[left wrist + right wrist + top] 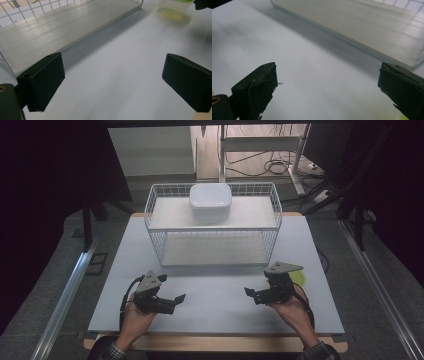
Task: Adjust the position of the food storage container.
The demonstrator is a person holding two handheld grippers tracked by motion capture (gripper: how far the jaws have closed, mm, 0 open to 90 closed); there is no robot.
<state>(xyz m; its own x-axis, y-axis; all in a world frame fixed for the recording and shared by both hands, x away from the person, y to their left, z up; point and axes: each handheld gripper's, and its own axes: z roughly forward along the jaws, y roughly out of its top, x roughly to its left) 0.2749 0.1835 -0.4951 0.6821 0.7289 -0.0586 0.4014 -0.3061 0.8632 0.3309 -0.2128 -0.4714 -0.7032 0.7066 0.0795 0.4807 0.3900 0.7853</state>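
Both tools [175,299] [250,292] gape above, perhaps touching, white table [215,285].

White table [215,295]: wire rack [212,227] at back, green-lidded cup [301,279] right.

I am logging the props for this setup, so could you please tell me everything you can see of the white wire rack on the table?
The white wire rack stands upright at the far middle of the pale table, its open front facing the person. It has a wire-grid back and sides and two flat, pale shelves. A white lidded container sits on the upper shelf; the lower shelf is bare. Neither gripper touches it.
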